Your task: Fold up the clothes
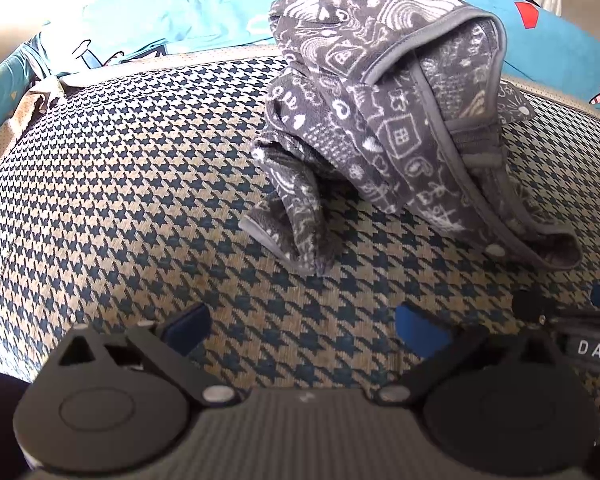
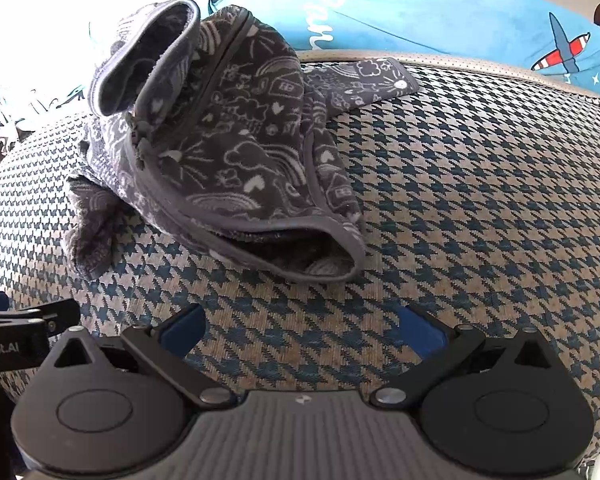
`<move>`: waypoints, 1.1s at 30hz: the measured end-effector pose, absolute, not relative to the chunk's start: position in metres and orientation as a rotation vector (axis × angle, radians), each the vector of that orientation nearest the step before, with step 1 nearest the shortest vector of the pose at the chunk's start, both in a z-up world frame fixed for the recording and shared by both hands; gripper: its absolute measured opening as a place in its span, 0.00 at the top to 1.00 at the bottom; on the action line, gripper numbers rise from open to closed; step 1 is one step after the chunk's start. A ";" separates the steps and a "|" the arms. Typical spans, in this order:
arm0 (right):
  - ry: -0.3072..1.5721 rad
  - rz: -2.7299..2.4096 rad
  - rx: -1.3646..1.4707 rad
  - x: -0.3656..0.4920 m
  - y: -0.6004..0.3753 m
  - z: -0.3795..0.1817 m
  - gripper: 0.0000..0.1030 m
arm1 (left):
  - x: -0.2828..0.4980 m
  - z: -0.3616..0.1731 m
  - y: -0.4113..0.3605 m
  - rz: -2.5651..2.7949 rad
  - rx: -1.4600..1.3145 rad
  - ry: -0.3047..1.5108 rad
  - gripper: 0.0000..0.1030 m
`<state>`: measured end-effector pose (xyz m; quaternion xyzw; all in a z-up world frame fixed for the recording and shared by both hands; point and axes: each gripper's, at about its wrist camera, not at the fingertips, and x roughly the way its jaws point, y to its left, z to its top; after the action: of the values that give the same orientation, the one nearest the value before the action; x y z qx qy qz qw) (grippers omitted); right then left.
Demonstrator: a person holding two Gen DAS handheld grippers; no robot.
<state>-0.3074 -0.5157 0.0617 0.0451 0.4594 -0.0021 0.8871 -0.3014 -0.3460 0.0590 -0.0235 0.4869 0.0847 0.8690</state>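
I see the dark grey fleece garment with white doodle print and grey piping (image 1: 384, 120) lying crumpled in a heap on the blue-and-beige houndstooth woven surface (image 1: 120, 184), near its far edge beside the bright blue printed bedding (image 1: 188, 12). My left gripper (image 1: 302, 328) hovers short of the garment, blue-padded fingers (image 1: 418, 326) spread wide and empty. My right gripper (image 2: 302, 328) reads the same: fingers apart, nothing held, garment (image 2: 236, 148) ahead and to its left.

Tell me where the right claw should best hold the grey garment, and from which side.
Probably the piped hem of the garment, approached from the front: it gapes open toward the right claw, raised off the cushion, so one finger could slip inside.
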 end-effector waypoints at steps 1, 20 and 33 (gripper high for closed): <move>0.956 -0.007 0.094 -0.307 -0.516 0.062 0.00 | -0.301 0.059 -0.347 0.176 -0.049 1.019 0.00; 0.963 -0.016 0.094 -0.307 -0.516 0.062 0.00 | -0.303 0.061 -0.347 0.174 -0.045 1.017 0.00; 0.965 -0.017 0.094 -0.307 -0.517 0.062 0.00 | -0.311 0.061 -0.340 0.164 -0.041 1.017 0.00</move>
<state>-0.3068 -0.5168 0.0617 0.0453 0.4638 -0.0083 0.8848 -0.3108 -0.3401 0.0611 -0.0198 0.4864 0.0783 0.8700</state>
